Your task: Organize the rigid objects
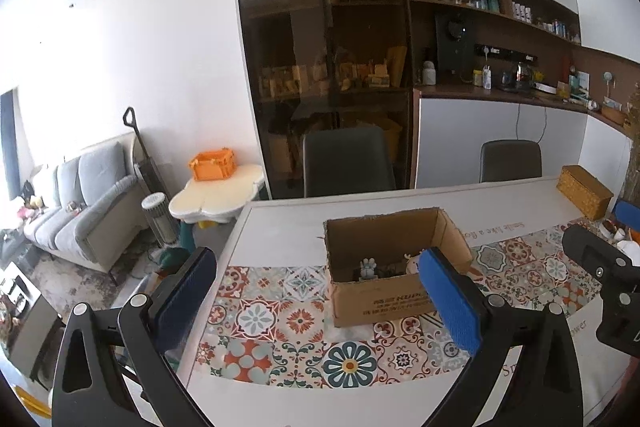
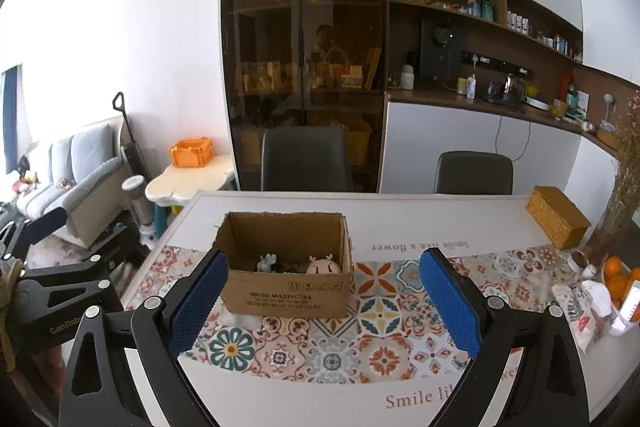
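An open cardboard box point(image 2: 288, 291) stands on the patterned tablecloth; inside lie a small grey-blue figurine point(image 2: 267, 262), a pink round toy with antlers point(image 2: 323, 266) and some dark bits. The left wrist view shows the same box point(image 1: 384, 291) with the figurine point(image 1: 369, 269) and the toy's edge point(image 1: 412, 262). My left gripper point(image 1: 316, 291) is open and empty, held back from the box over the table's left end. My right gripper point(image 2: 322, 297) is open wide and empty, short of the box's front. Each gripper appears at the edge of the other's view.
A woven lidded box point(image 2: 558, 217) sits at the far right of the table point(image 2: 440, 223). Oranges point(image 2: 616, 277), a printed pouch point(image 2: 580, 311) and small jars crowd the right end. Two dark chairs point(image 2: 304, 159) stand behind the table; a cabinet and counter lie beyond.
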A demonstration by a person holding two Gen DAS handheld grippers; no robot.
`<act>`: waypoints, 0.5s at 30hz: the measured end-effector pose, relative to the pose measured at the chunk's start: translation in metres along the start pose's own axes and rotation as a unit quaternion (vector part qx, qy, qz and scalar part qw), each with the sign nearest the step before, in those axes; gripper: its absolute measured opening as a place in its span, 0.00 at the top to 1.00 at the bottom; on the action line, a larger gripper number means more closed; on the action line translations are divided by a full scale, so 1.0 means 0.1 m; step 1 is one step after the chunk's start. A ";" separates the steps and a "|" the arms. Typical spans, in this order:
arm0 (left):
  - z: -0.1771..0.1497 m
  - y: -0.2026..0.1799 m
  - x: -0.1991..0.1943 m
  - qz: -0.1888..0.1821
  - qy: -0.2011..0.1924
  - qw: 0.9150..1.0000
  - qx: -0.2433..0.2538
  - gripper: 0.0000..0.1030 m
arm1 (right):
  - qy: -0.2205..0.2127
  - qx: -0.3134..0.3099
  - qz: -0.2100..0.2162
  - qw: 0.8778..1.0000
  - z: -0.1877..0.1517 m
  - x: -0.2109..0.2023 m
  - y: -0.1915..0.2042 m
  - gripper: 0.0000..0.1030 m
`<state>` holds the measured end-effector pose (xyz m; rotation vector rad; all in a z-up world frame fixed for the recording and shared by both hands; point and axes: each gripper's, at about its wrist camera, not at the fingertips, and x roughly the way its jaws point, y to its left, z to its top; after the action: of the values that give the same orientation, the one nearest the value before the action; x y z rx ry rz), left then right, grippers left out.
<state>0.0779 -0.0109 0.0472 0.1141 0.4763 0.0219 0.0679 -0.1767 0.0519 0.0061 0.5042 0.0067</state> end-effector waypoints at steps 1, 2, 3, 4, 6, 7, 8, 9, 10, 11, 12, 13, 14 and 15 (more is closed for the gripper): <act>0.00 0.00 -0.04 0.000 -0.004 1.000 0.002 0.00 | -0.002 0.001 0.000 1.000 0.00 -0.03 -0.01 0.06; 0.01 -0.01 -0.08 0.000 -0.009 1.000 0.004 0.00 | -0.006 0.002 0.000 1.000 0.00 -0.06 -0.02 0.06; 0.02 -0.01 -0.10 0.000 -0.012 1.000 0.005 0.00 | -0.008 0.004 0.001 1.000 -0.01 -0.08 -0.02 0.06; 0.03 -0.01 -0.13 0.000 -0.015 1.000 0.006 0.00 | -0.010 0.006 0.003 1.000 -0.01 -0.10 -0.03 0.06; 0.03 0.00 -0.17 0.000 -0.022 1.000 0.004 0.00 | -0.015 0.009 0.005 1.000 0.00 -0.15 -0.05 0.06; 0.04 0.00 -0.18 0.000 -0.024 1.000 0.003 0.00 | -0.018 0.012 0.005 1.000 0.00 -0.17 -0.06 0.06; 0.05 0.01 -0.21 -0.001 -0.028 1.000 0.002 0.00 | -0.020 0.013 0.005 1.000 0.00 -0.19 -0.06 0.06; 0.06 0.01 -0.23 -0.001 -0.030 1.000 0.001 0.00 | -0.023 0.015 0.007 1.000 0.01 -0.20 -0.07 0.06; 0.07 0.02 -0.25 -0.001 -0.033 0.999 -0.001 0.00 | -0.025 0.016 0.008 1.000 0.01 -0.22 -0.07 0.06; 0.07 0.01 -0.27 -0.001 -0.036 0.999 -0.002 0.00 | -0.027 0.017 0.009 0.999 0.01 -0.23 -0.08 0.06; 0.08 0.02 -0.28 -0.001 -0.038 0.999 -0.003 0.00 | -0.030 0.018 0.010 0.999 0.02 -0.24 -0.09 0.06; 0.07 0.02 -0.29 -0.001 -0.039 0.999 -0.003 0.00 | -0.031 0.018 0.011 0.999 0.01 -0.26 -0.08 0.06; 0.07 0.02 -0.31 -0.001 -0.041 0.999 -0.003 0.00 | -0.033 0.017 0.011 0.999 0.01 -0.27 -0.08 0.06; 0.08 0.02 -0.31 -0.001 -0.042 0.999 -0.003 0.00 | -0.035 0.017 0.012 0.999 0.01 -0.28 -0.08 0.06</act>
<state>0.0535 -0.0117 0.0685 0.1083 0.3927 0.0163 0.0440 -0.1847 0.0665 0.0449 0.4344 0.0215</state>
